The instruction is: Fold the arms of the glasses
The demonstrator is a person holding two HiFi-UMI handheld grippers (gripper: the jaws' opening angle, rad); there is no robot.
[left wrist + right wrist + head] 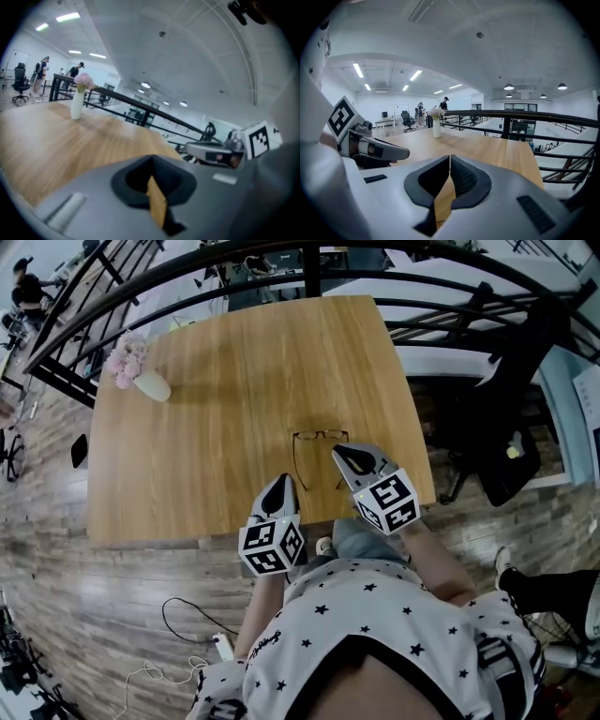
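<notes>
Thin dark-framed glasses point(319, 435) lie on the wooden table point(216, 409) near its front edge, lenses away from me and both arms stretched open toward me. My right gripper point(341, 453) hovers shut and empty just beside the right arm's end. Lower and to the left of the left arm, at the table's front edge, my left gripper point(284, 482) is shut and holds nothing. In the left gripper view the jaws point(151, 160) meet over bare wood; in the right gripper view they point(450, 158) do the same. The glasses are hidden in both gripper views.
A white vase with pink flowers point(141, 373) stands at the table's far left corner, also seen as the vase point(77, 104) and the vase point(436, 126). A black railing point(309, 263) runs behind the table. A black chair point(511, 418) sits to the right. Cables lie on the floor point(178, 615).
</notes>
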